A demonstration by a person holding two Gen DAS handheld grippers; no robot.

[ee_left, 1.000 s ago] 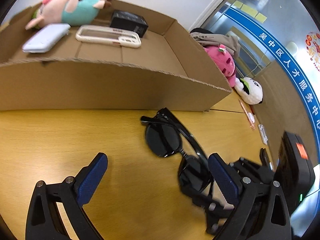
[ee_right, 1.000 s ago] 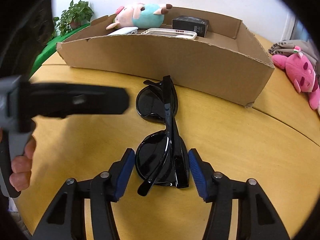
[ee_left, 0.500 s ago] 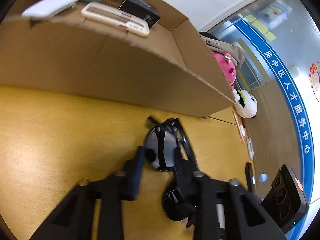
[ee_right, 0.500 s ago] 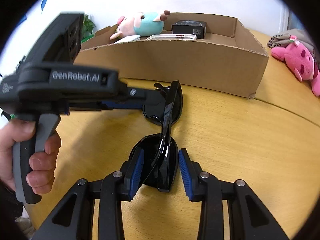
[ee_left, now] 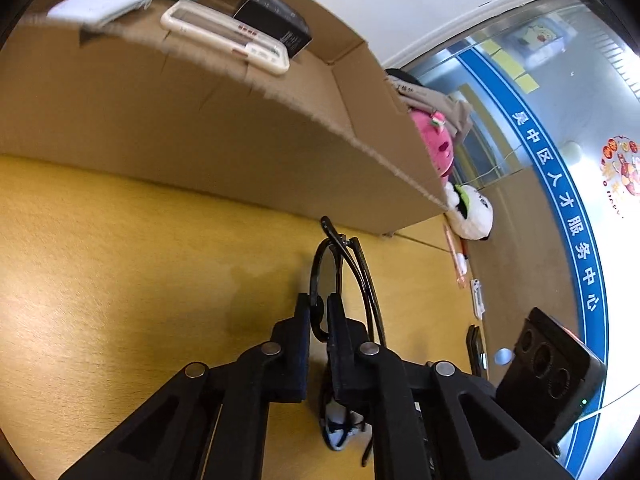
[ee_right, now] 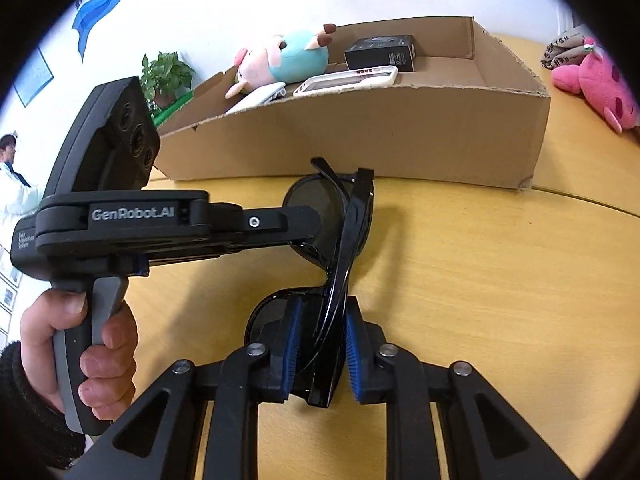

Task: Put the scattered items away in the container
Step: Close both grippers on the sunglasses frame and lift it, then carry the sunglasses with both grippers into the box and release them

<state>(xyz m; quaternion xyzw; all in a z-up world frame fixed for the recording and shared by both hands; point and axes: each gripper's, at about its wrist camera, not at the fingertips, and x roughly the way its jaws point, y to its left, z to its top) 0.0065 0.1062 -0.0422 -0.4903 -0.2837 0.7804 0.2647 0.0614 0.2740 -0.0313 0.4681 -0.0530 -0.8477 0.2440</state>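
Observation:
Black folded sunglasses (ee_right: 354, 220) stand on edge on the yellow table (ee_right: 500, 280), just in front of the cardboard box (ee_right: 360, 136). My right gripper (ee_right: 320, 316) is closing its jaws, and its blue pads press the near lens and folded temples. My left gripper (ee_left: 319, 308), held by a hand (ee_right: 100, 352), reaches in from the left and is shut on the far lens (ee_left: 326, 272). In the box lie a teal and pink plush (ee_right: 288, 60), a white phone case (ee_right: 348, 78), a black carton (ee_right: 380, 52) and a pale flat case (ee_right: 256, 98).
A pink plush (ee_right: 600, 84) and a panda plush (ee_left: 472, 212) lie on the table right of the box (ee_left: 200, 140). Pens and small items (ee_left: 460, 260) sit by the table's right edge. A potted plant (ee_right: 164, 76) stands behind the box's left end.
Both grippers went from open to closed on the sunglasses. The left one swung in over the far lens. The sunglasses tipped from lying flat to standing on edge.

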